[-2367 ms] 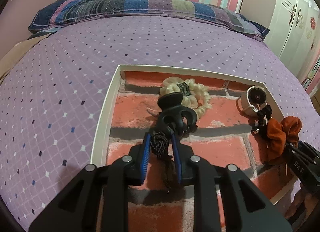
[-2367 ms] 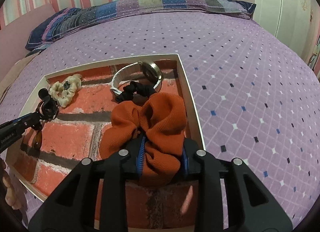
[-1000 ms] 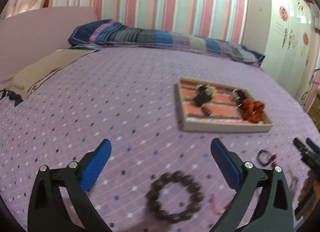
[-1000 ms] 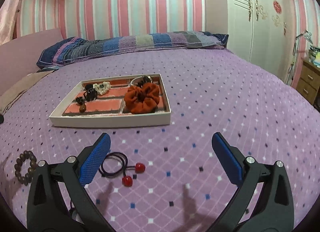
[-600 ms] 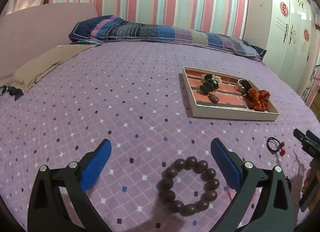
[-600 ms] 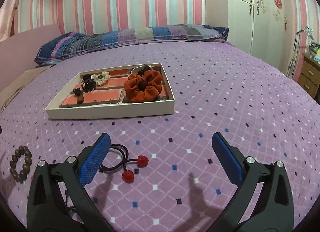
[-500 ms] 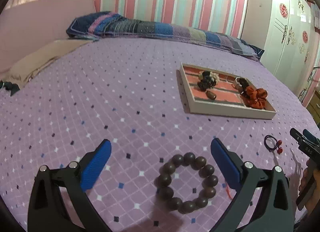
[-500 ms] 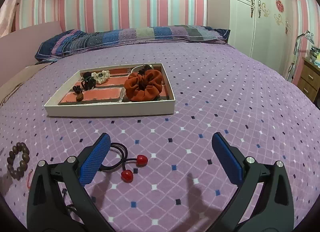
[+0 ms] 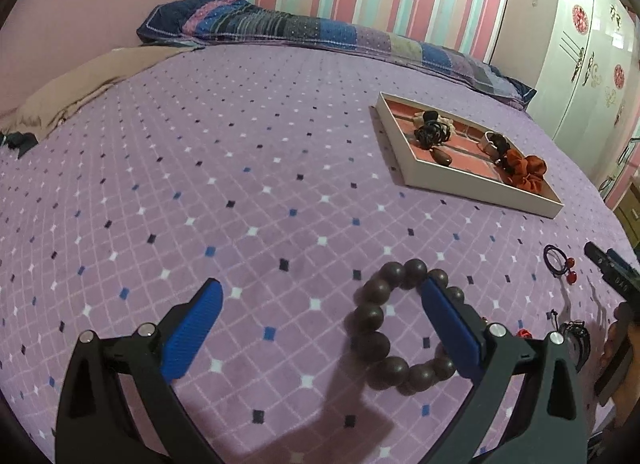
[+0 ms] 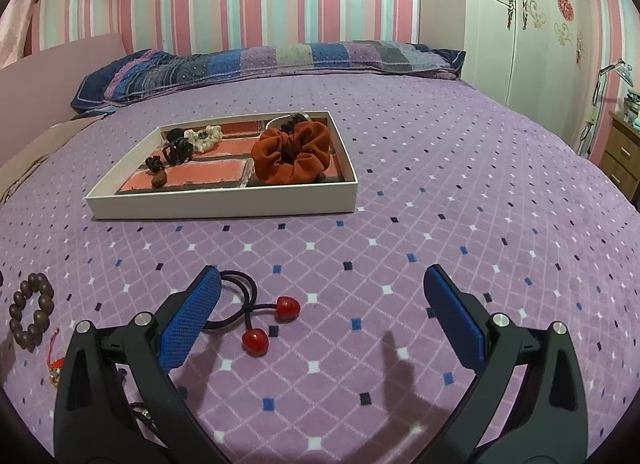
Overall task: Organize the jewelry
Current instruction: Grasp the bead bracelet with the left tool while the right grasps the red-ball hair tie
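Note:
A brown bead bracelet (image 9: 384, 330) lies on the purple bedspread; it also shows in the right wrist view (image 10: 30, 312). My left gripper (image 9: 320, 324) is open and empty, its right finger over the bracelet's right side. A dark hair tie with two red beads (image 10: 256, 318) lies by the left finger of my open, empty right gripper (image 10: 320, 312); the tie also shows in the left wrist view (image 9: 560, 262). The white tray (image 10: 224, 204) holds an orange scrunchie (image 10: 294, 154), a black claw clip (image 10: 178, 148), a cream scrunchie and a brown pendant.
The tray (image 9: 480, 188) sits far right in the left wrist view. A small red charm (image 10: 54, 364) and dark cords lie near the bed's front edge. A pillow (image 10: 260, 60) is at the head. A white wardrobe (image 10: 540, 24) stands right.
Both grippers let go of their items in the tray, opened and pulled back to the front of the bed. The left gripper has since shifted left so the bracelet lies under its right finger.

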Tool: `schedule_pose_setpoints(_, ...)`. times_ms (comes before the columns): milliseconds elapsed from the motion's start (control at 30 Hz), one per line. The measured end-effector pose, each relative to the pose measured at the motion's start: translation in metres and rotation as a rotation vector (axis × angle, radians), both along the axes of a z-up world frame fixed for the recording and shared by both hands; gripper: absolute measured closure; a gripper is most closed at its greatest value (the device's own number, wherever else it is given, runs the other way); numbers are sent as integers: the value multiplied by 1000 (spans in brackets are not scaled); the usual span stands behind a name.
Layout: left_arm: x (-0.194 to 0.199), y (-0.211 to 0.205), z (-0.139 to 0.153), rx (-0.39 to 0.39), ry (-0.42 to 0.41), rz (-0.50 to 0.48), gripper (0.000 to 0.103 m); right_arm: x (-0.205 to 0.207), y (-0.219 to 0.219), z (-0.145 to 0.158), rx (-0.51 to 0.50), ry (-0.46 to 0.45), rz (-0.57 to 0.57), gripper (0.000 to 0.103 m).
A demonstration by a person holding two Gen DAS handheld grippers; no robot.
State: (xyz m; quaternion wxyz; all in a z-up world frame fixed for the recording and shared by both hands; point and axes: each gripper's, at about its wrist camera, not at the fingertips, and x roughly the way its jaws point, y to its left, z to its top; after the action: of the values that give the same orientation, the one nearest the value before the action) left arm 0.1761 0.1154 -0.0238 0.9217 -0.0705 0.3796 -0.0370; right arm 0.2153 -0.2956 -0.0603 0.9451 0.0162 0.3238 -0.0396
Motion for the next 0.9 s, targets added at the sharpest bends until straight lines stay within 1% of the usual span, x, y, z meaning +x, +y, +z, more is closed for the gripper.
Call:
schedule_pose_setpoints(200,4,-7,-3,-17,12,-7,6,4,5,-9,-19,27,9,4)
schedule_pose_setpoints(367,7,-20,-9,30,19,-36,6,12,8,-15,-21,63,22,5)
schedule_pose_setpoints(600,13,-31,-16,65,21,-53,6,19,14,-20,-34,93,37,5)
schedule_pose_setpoints(800,18,-39,-24,77,31,-80,6,24,19,-23,-41,109,47,10)
schedule_pose_setpoints(900,20,-44,-27,82,35,-99,8,26,20,-25,-42,118,52,17)
